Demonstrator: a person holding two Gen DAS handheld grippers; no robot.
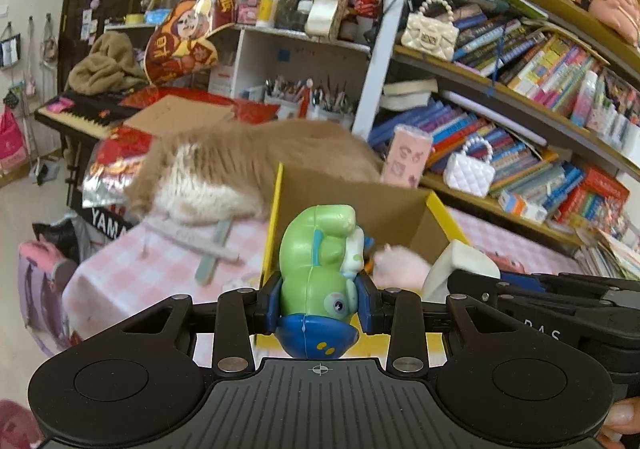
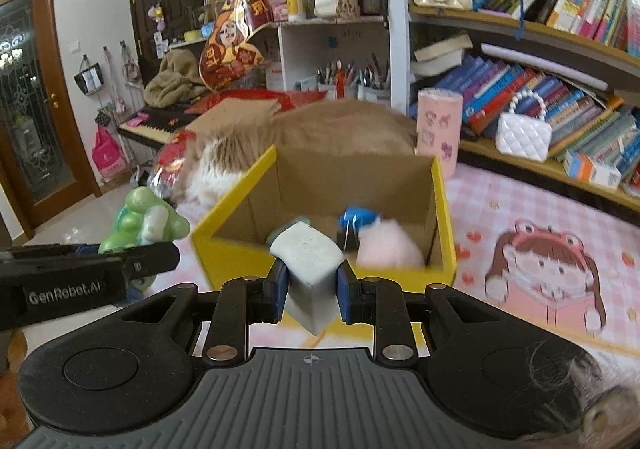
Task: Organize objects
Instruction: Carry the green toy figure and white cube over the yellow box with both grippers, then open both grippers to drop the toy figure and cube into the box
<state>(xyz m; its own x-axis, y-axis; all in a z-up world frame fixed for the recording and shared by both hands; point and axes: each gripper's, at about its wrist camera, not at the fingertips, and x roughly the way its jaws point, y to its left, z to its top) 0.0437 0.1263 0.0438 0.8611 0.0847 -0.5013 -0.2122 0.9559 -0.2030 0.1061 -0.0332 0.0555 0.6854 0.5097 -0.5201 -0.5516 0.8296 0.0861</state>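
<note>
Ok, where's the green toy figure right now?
The green toy figure is clamped in the left tool, left of the yellow cardboard box; the right wrist view shows it beside the box's left corner.

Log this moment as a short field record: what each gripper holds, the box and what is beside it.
left gripper: shut on green toy
right gripper: shut on white block
box: yellow, open, on pink cloth
in box: pink fluffy item, blue item
behind box: cat
</note>
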